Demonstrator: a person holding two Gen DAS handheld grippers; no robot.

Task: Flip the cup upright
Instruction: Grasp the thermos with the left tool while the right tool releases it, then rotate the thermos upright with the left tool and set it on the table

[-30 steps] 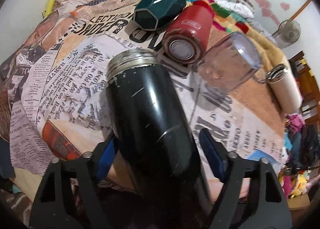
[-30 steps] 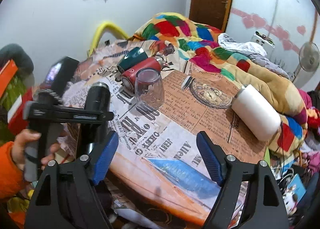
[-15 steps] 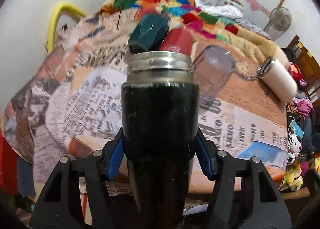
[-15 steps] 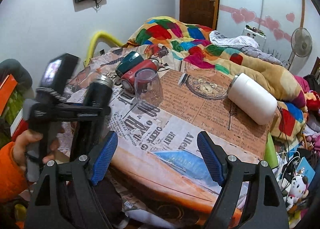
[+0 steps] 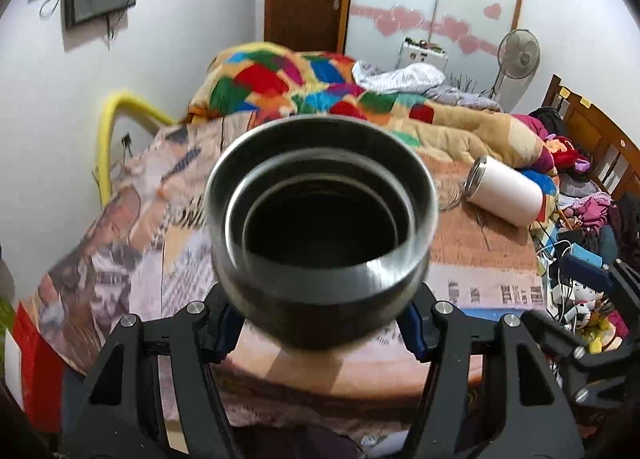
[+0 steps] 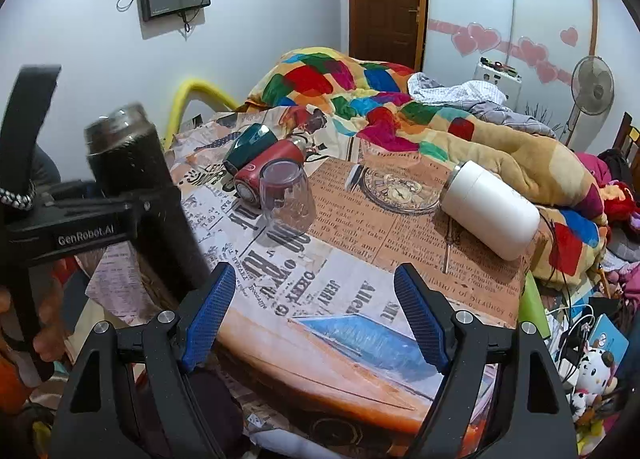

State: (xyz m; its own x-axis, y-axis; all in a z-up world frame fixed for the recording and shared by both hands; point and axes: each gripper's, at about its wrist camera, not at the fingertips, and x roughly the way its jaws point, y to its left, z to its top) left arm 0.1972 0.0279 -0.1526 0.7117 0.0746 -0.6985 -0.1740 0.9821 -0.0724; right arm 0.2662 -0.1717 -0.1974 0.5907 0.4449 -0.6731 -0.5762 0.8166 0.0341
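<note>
My left gripper (image 5: 320, 323) is shut on a black metal flask cup (image 5: 320, 227), held near upright with its steel-rimmed open mouth towards the camera. In the right wrist view the same black cup (image 6: 136, 179) is tilted slightly left at the table's left edge, clamped by the left gripper (image 6: 100, 215). My right gripper (image 6: 312, 315) is open and empty above the table's near edge. Its blue pads (image 6: 208, 311) hold nothing.
On the newspaper-print tablecloth (image 6: 340, 287) lie a white tumbler (image 6: 488, 207) on its side, a clear glass (image 6: 286, 199) upside down, a red cup (image 6: 264, 171) and a dark green cup (image 6: 250, 147) on their sides. A colourful quilt (image 6: 380, 107) is heaped behind.
The left gripper has swung the black cup up from lying forward to near upright, so its open mouth now faces the left camera. The right gripper stays open and has risen slightly.
</note>
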